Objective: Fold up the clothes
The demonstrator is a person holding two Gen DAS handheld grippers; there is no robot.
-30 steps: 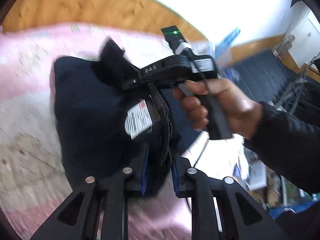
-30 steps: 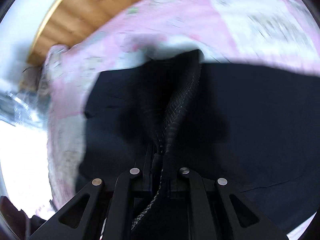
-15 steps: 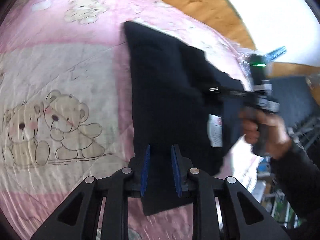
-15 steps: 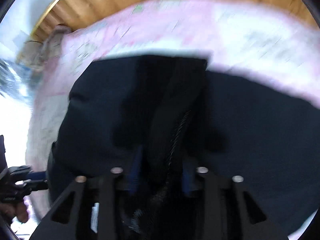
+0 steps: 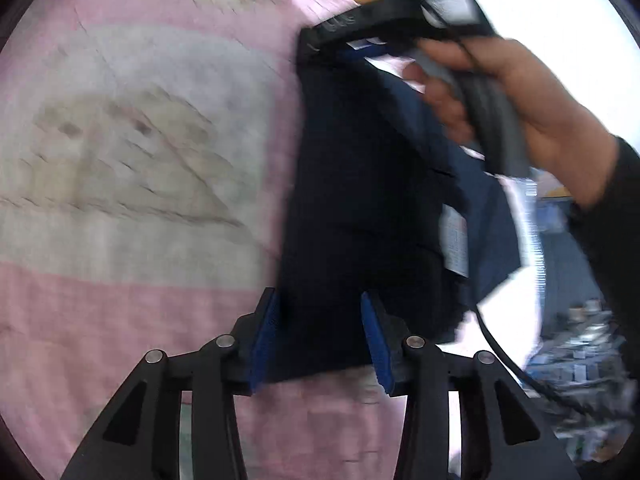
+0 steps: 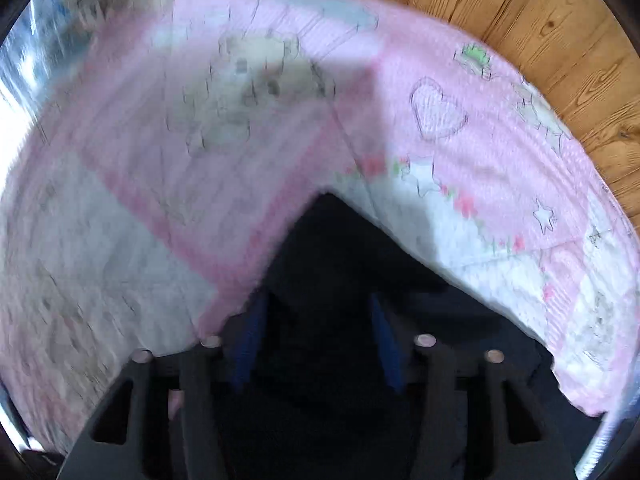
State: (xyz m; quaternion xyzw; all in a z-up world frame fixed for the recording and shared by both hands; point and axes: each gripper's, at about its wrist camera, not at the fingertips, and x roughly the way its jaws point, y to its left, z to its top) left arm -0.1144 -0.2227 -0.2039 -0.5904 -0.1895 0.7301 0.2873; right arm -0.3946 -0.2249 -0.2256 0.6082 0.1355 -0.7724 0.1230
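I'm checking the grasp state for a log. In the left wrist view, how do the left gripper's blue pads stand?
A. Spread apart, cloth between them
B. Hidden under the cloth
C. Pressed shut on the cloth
A: the left gripper shows both blue pads spread wide, the dark garment lying between them.

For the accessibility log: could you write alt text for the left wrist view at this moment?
Blurred fisheye view: the left gripper, jaws apart, straddles the near edge of a dark navy garment lying on a pink quilt. At upper right, a hand holds the right gripper at the garment's far edge.
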